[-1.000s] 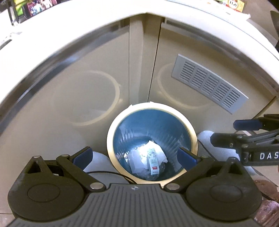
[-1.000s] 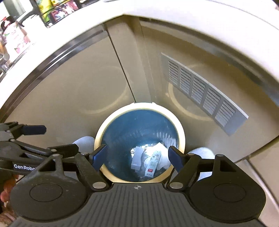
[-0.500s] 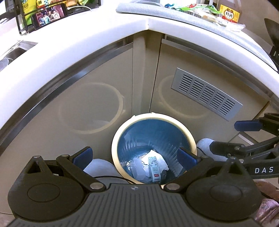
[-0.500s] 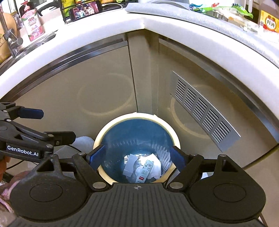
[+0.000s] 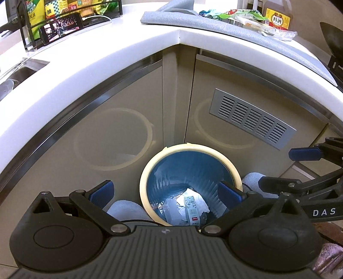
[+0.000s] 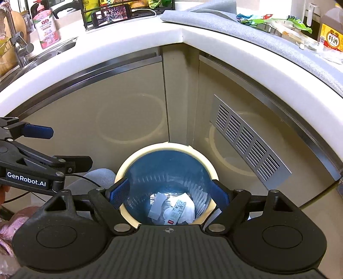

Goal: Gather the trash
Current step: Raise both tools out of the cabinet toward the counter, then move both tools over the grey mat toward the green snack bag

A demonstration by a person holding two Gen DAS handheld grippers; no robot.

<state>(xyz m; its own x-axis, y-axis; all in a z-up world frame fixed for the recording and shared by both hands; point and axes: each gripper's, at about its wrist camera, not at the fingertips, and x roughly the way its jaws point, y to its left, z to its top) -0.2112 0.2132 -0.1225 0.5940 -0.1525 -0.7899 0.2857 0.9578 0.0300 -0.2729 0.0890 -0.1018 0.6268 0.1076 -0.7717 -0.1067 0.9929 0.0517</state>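
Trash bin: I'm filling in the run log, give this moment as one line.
left gripper: open, empty | right gripper: open, empty | trash bin: wrappers inside | counter wrappers: uncollected

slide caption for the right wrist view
Open right gripper above the blue-lined trash bin holding discarded wrappers, below the kitchen counter corner.

A phone (image 6: 112, 13) leans on the white counter (image 6: 128, 40); a grey vent (image 5: 250, 118) sits on the cabinet door (image 5: 111, 128).
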